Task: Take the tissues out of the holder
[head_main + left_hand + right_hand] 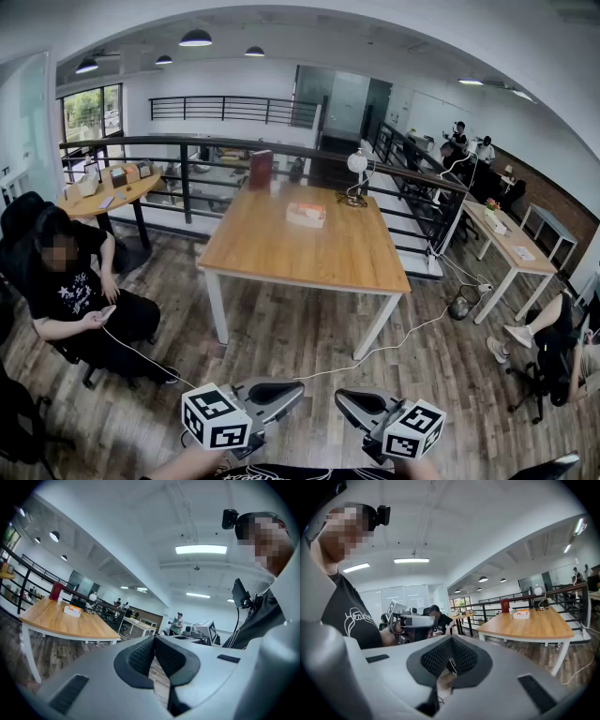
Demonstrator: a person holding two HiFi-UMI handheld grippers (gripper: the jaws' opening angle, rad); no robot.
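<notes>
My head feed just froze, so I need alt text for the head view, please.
The left gripper and right gripper are held low at the bottom edge, shut and empty, well short of the wooden table where the tissue holder sits near its far side. A seated person is at left.
</notes>
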